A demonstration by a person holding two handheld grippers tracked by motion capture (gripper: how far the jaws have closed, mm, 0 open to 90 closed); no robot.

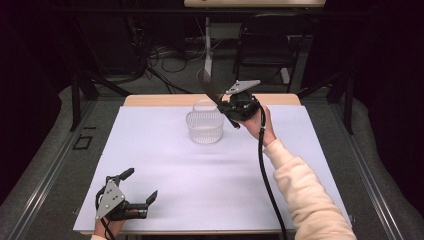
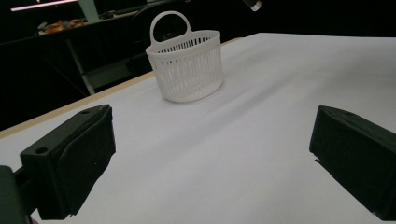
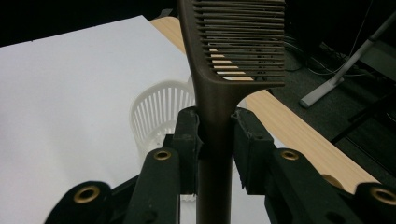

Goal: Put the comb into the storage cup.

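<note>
A white slatted basket [image 1: 204, 125] with a loop handle stands on the white table sheet, toward the back centre; the same basket [image 2: 186, 65] [image 3: 161, 114] appears in both gripper views. My right gripper [image 1: 231, 107] hovers just right of and above the basket, shut on the handle of a brown wide-toothed comb [image 1: 209, 87] [image 3: 219, 79]. The comb's toothed end points up and away over the basket's far rim. My left gripper [image 1: 141, 186] rests near the table's front left corner, its jaws wide apart with nothing between them.
A bare wooden strip [image 1: 150, 100] runs along the table's far edge. Behind it stand a dark chair [image 1: 265, 45], a lamp pole [image 1: 207, 50] and floor cables. The white sheet [image 1: 200, 175] spreads wide between the basket and the left gripper.
</note>
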